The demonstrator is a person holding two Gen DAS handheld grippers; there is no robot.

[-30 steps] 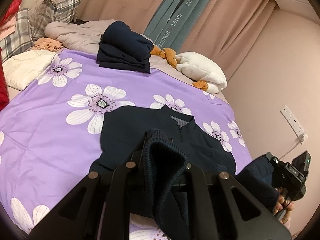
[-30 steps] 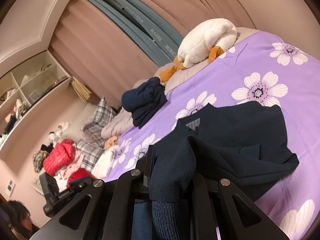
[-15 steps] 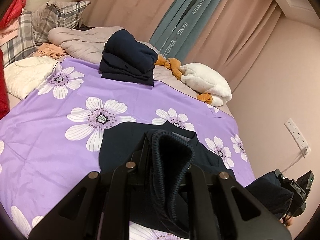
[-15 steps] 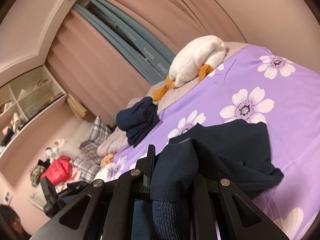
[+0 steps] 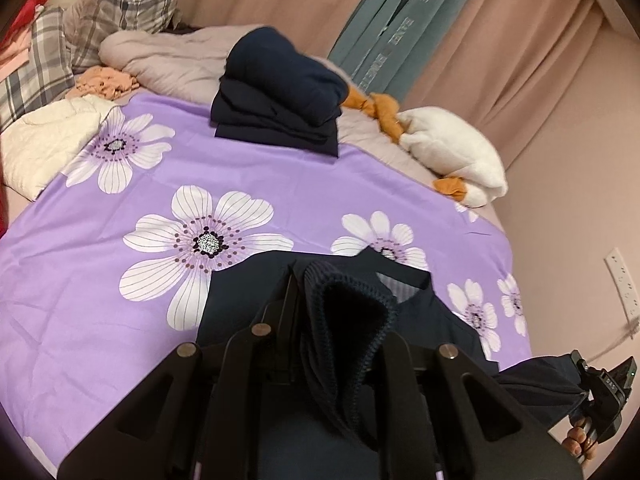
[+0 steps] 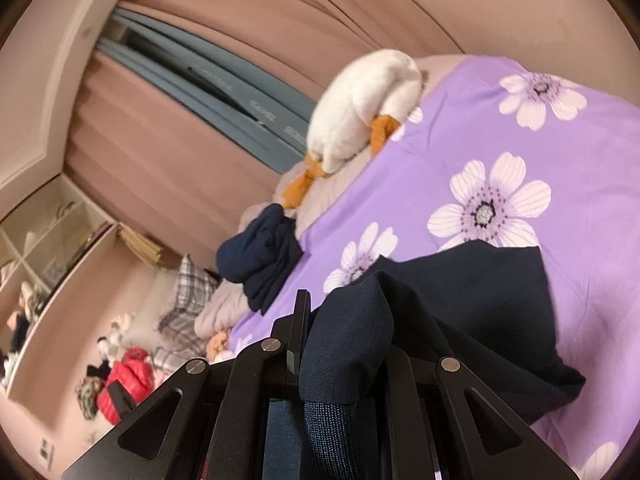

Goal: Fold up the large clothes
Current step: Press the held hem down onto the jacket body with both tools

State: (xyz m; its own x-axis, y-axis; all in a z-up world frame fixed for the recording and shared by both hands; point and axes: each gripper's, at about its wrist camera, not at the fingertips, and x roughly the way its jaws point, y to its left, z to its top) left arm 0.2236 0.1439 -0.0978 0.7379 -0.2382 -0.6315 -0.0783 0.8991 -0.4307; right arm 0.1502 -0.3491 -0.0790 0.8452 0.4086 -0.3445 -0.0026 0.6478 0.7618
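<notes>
A dark navy jacket lies on the purple flowered bedspread, its collar toward the far side. My left gripper is shut on the jacket's ribbed knit hem, which bunches up between the fingers. In the right wrist view the same navy jacket drapes over the purple bedspread, and my right gripper is shut on another bunched part of its hem. The right gripper, held by a hand, shows at the left view's lower right with navy cloth stretched to it.
A folded navy pile sits at the bed's far edge, beside a white plush goose. A grey duvet, plaid pillows and a cream quilted garment lie at the left. Shelves and a red jacket are beyond the bed.
Both grippers have moved toward the far side of the bed, carrying the hem over the jacket body. Less of the jacket shows and the navy pile and goose look nearer.
</notes>
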